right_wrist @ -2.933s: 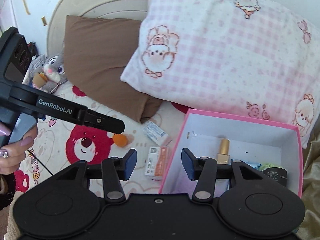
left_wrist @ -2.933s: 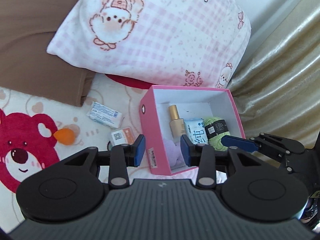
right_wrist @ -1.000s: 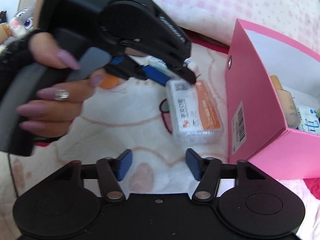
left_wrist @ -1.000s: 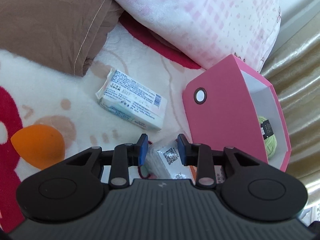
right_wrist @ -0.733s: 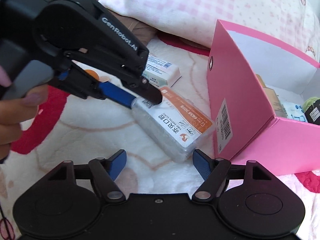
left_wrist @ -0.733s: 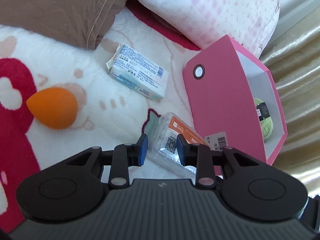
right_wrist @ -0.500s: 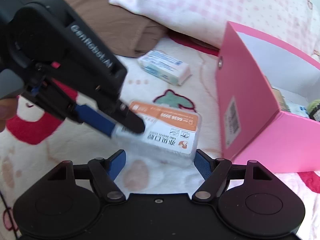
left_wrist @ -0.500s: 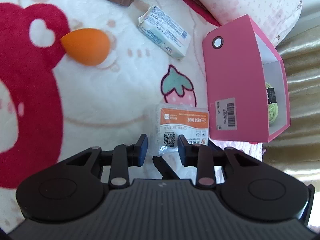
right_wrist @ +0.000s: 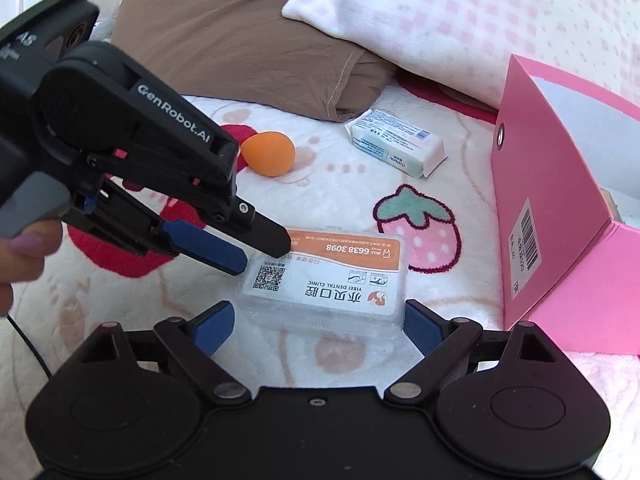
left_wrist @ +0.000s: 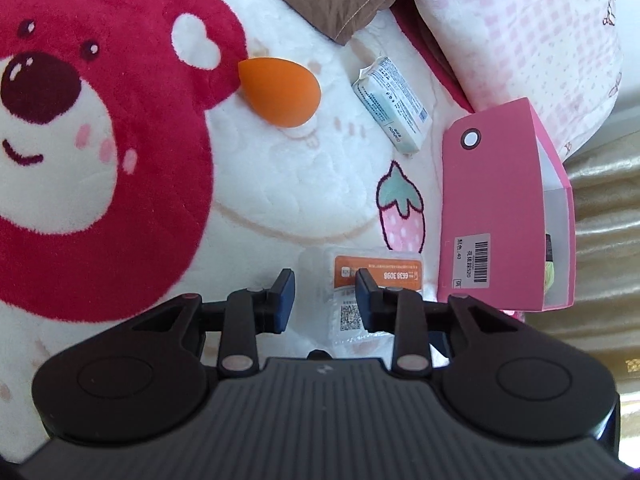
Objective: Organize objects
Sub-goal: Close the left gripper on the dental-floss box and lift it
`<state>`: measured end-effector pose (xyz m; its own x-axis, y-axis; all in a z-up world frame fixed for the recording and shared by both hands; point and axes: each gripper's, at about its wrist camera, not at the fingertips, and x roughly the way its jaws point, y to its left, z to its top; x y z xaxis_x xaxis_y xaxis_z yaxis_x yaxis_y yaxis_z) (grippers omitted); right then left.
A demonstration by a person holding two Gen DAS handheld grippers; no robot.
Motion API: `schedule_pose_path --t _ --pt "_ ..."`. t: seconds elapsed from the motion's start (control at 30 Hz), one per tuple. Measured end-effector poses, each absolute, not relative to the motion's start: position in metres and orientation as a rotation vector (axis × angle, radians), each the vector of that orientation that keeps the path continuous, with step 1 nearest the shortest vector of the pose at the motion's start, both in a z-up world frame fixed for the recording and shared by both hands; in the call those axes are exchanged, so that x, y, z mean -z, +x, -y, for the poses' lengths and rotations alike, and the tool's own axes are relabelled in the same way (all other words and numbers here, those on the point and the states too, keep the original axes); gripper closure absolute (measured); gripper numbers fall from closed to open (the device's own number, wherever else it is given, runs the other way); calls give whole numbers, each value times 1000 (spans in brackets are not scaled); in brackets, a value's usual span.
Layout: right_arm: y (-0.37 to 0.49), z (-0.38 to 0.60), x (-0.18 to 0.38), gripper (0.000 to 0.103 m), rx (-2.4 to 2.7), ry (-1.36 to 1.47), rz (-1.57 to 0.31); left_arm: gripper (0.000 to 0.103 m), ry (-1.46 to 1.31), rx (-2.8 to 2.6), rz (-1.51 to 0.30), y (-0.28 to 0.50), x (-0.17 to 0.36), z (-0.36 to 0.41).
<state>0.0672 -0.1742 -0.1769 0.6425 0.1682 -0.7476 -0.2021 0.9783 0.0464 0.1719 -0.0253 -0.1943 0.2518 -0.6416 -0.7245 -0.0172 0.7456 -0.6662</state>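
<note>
The left gripper (left_wrist: 325, 294) has spread off the clear dental case (right_wrist: 326, 278), handing over. The right gripper (right_wrist: 316, 326), spread wide, now flanks its ends. The case hangs at twelve o'clock from the right tongs; the pink box (right_wrist: 552, 208) waits at two o'clock.

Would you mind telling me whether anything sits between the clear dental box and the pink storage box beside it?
Nothing visible does. Only bare blanket with a strawberry print separates the dental box from the pink box; the tissue pack and orange sponge lie farther back.
</note>
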Motion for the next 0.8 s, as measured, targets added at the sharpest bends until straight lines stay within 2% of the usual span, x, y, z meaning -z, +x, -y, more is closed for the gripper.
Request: schedule_pose_path --t 0.2,0.63,0.8 --pt "79 167 185 3 -190 -79 -876 75 -686 474 -1307 174 198 27" --pt "90 162 188 8 -140 -91 -920 62 -701 462 -1303 176 203 30" --pt "84 166 173 9 -177 -63 -909 62 -582 466 -1260 164 173 37"
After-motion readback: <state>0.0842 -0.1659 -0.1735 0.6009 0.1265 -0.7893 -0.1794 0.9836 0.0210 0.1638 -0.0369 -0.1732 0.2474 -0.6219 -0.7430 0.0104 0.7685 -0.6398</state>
